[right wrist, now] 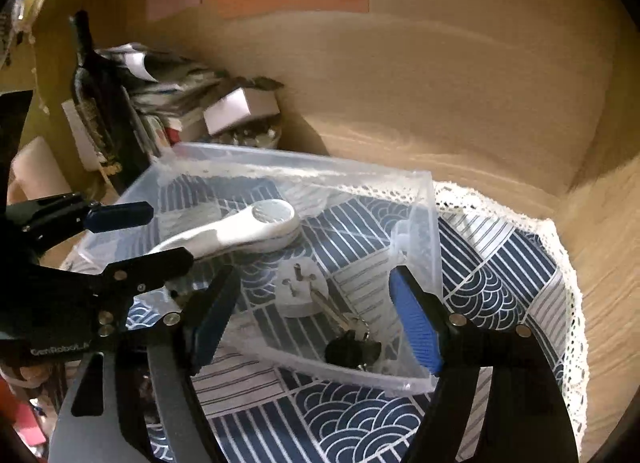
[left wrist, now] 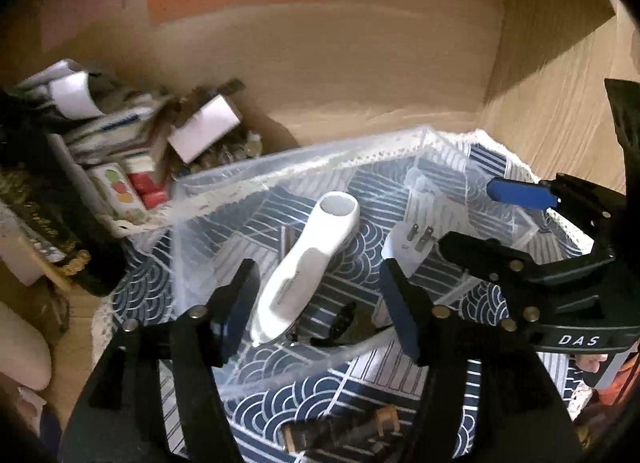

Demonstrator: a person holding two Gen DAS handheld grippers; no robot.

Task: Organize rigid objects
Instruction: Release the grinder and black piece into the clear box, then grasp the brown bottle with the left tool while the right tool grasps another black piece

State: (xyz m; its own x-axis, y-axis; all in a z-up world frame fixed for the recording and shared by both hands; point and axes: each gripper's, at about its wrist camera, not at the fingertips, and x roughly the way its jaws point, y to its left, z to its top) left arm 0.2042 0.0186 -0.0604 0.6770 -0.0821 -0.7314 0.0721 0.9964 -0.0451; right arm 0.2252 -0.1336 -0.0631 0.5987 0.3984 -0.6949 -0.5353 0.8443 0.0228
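Observation:
A clear plastic bin [left wrist: 240, 183] [right wrist: 424, 215] stands on a navy patterned cloth. Inside lie a white handheld device [left wrist: 304, 263] [right wrist: 240, 231], a white plug adapter [left wrist: 408, 243] [right wrist: 298, 287] and a black key fob with keys [left wrist: 344, 319] [right wrist: 352, 347]. My left gripper [left wrist: 320, 303] is open, its fingers straddling the white device over the bin. My right gripper [right wrist: 316, 323] is open above the adapter and keys, its right finger by the bin's right wall. Each gripper shows in the other's view, the right [left wrist: 496, 223] and the left [right wrist: 148, 235].
A pile of small boxes, papers and packets [left wrist: 132, 151] [right wrist: 224, 107] sits behind the bin at the left. A dark bottle [right wrist: 96, 95] stands beside it. Wooden walls [left wrist: 360, 63] close the back and right. The cloth has a white lace edge [right wrist: 568, 283].

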